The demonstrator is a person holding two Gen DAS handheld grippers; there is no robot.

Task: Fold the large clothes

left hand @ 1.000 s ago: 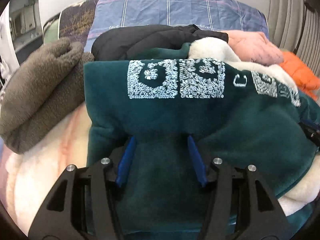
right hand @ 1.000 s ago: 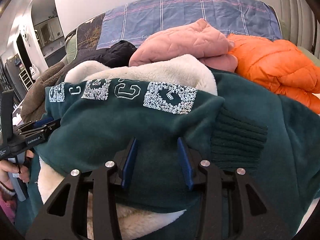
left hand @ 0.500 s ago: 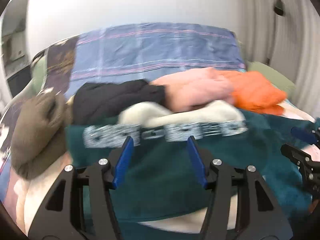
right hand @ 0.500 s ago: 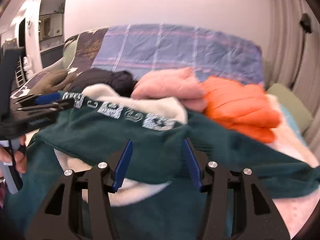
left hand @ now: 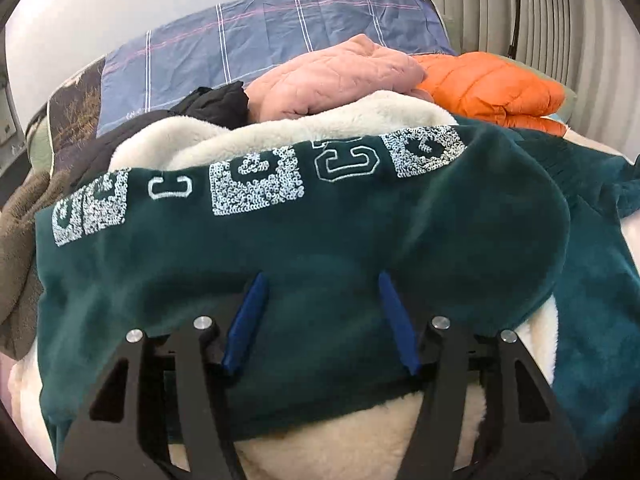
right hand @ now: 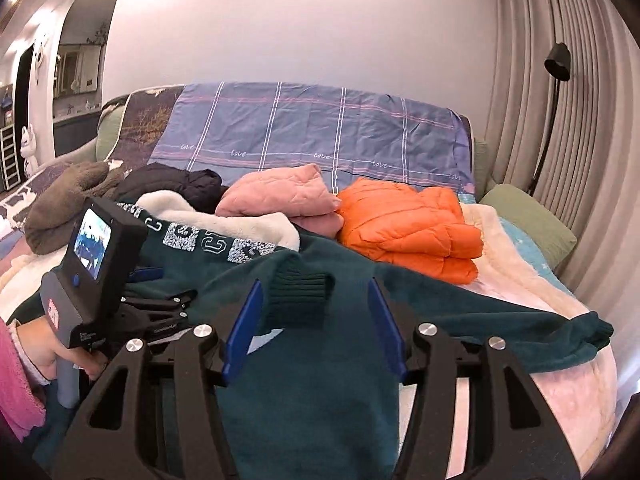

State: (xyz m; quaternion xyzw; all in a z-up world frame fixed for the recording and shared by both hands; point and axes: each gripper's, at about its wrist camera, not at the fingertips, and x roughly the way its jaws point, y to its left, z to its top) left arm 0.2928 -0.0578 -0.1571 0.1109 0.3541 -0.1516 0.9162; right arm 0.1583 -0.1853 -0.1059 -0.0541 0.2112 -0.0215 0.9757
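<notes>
A dark green fleece garment [left hand: 320, 248] with white sequin letters and a cream lining lies folded on the bed. It also shows in the right wrist view [right hand: 320, 380], where a ribbed cuff [right hand: 298, 296] sits between the blue fingers. My left gripper [left hand: 322, 280] is open, its fingers resting on the green fabric. My right gripper [right hand: 314, 284] is open, hovering over the garment with the cuff between its fingers. The left gripper's body with its small screen [right hand: 96, 256] shows at the left of the right wrist view.
Folded clothes lie behind: an orange puffer jacket [right hand: 412, 228], a pink quilted jacket [right hand: 280, 196], a black garment [right hand: 172, 184] and a brown fleece [right hand: 68, 200]. A blue plaid sheet [right hand: 320, 132] covers the headboard. Curtains and a floor lamp [right hand: 556, 64] stand at right.
Both grippers swung up and back over the past second. The left one has come back low on the green garment; the right one has pulled back and now sees the whole bed.
</notes>
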